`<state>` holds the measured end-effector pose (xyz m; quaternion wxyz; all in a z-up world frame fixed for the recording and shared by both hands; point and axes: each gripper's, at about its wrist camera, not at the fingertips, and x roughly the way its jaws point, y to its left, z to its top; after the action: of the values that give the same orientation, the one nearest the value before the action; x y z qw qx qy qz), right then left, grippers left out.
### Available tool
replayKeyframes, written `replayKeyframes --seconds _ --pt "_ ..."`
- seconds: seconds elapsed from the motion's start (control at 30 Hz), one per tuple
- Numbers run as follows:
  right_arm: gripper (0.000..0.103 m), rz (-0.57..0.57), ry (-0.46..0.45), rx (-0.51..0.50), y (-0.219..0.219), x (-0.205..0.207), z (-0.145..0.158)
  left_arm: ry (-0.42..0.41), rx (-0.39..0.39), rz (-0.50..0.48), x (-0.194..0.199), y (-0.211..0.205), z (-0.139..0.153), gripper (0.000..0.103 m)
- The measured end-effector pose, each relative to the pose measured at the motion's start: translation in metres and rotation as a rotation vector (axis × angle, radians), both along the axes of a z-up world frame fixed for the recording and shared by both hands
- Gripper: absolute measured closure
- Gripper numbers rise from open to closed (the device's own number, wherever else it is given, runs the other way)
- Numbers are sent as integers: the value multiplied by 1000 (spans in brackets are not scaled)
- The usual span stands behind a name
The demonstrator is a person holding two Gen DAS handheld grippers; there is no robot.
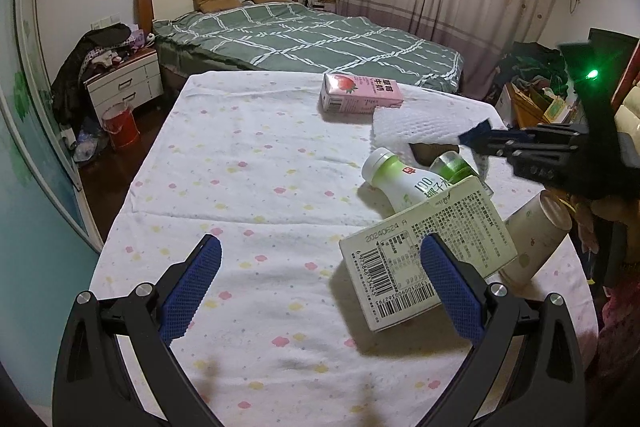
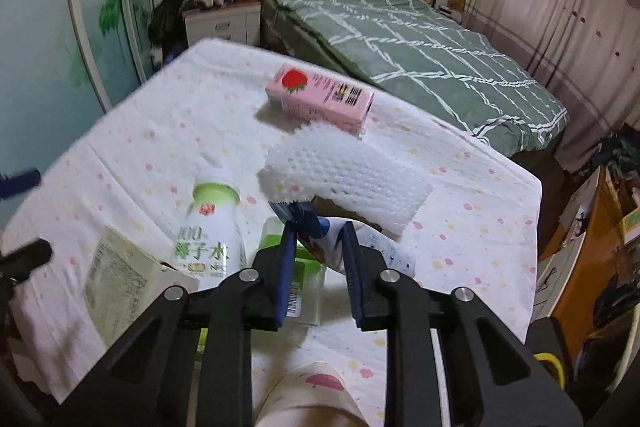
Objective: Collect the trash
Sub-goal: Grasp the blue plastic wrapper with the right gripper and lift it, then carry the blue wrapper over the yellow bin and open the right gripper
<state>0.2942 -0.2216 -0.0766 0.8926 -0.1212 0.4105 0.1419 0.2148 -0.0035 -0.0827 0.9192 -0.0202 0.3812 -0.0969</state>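
Note:
Trash lies on a table under a white dotted cloth [image 1: 240, 167]. My left gripper [image 1: 320, 241] is open low over the cloth, its right finger in front of a pale barcode box [image 1: 428, 259]. Behind the box are a white bottle with a green cap [image 1: 396, 183] and a green bottle [image 1: 452, 165]. My right gripper [image 2: 318, 233] has its jaws narrow, shut on a crinkled white-and-blue wrapper [image 2: 324, 243] above the green bottle [image 2: 304, 267]. Farther back sit white foam netting [image 2: 344, 175] and a pink strawberry milk carton [image 2: 320, 99]. A paper cup [image 2: 312, 395] lies near me.
A bed with a green checked cover [image 1: 320, 39] stands behind the table. A white nightstand [image 1: 124, 83] piled with clothes and a red bucket [image 1: 120, 125] are on the floor at the left. Cluttered boxes [image 2: 580, 247] crowd the right side.

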Motion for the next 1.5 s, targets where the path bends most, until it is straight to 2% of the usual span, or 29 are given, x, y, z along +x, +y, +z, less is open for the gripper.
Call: replayKeyframes --seconds 0.4,0.6,0.73,0.97,1.2,1.4,1.5 --pt "81 -52 -150 173 -39 -45 62 -35 12 -46 -18 -11 11 5" --pt "81 -139 -224 219 -80 -83 84 -52 19 -95 -30 -27 18 5" --pt "81 -219 -248 255 -116 -106 87 -63 23 -137 -39 -41 21 5" --pt "81 -440 -245 306 -204 -145 60 -72 39 -206 -53 -72 26 5" --pt "81 -645 -169 368 -288 -162 -1 -84 55 -280 -68 -103 28 5" --pt "79 -734 -118 406 -325 -156 -41 -83 81 -334 -76 -128 28 5" --pt "70 -773 -107 428 -336 -156 -51 -79 82 -362 -79 -137 29 5"
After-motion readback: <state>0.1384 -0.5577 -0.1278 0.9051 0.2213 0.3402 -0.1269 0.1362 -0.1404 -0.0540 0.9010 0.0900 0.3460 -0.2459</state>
